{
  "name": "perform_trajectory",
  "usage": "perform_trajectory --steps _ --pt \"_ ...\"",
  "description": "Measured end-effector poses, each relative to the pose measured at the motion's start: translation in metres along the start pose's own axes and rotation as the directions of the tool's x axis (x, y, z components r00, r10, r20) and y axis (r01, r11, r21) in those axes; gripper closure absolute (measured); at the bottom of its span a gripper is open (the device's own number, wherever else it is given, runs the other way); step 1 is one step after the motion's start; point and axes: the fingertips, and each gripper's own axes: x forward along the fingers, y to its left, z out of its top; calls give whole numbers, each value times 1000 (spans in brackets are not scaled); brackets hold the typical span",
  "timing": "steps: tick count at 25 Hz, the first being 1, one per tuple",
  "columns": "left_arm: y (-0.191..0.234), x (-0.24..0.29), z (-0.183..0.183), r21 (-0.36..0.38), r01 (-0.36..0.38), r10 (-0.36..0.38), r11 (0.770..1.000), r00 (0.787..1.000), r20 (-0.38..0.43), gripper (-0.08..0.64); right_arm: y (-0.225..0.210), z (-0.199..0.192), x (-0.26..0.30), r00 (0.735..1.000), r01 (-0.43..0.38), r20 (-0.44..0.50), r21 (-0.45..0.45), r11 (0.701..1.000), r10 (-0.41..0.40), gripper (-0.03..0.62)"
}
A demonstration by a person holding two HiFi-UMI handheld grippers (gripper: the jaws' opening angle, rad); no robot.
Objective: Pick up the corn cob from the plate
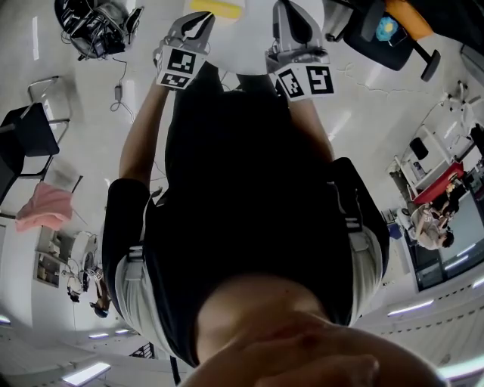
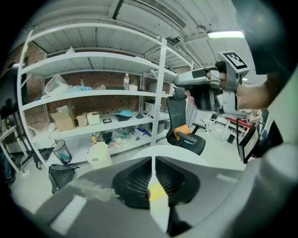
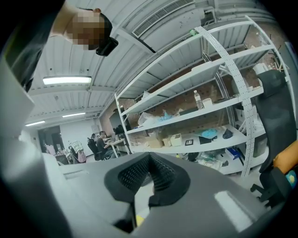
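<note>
The left gripper (image 2: 152, 162) and the right gripper (image 3: 149, 158) are both closed on nothing, and no corn cob or plate is clearly shown, only a yellow patch (image 1: 217, 7) just beyond the left gripper.

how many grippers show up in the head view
2. The left gripper is at the top left and the right gripper at the top right, both held out ahead of the person. None seems hidden.
</note>
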Motion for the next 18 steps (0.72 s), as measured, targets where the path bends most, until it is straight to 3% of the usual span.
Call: perform_trajectory --steps 4,10,14,18 --pt "-3 11 -10 -14 42 -42 999 999 -26 504 -5 -2 7 1000 10 -4 6 1000 -10 584" --pt "-5 23 -21 41 116 -112 992 990 -88 437 -9 -5 17 1000 19 -16 16 1000 -19 583" --pt "-5 31 -32 63 174 -164 983 976 -142 421 -11 -9 22 999 24 -25 22 999 -24 583" --pt "-8 41 -44 132 241 -211 962 955 -206 387 -15 -12 27 999 31 -33 26 999 -31 584"
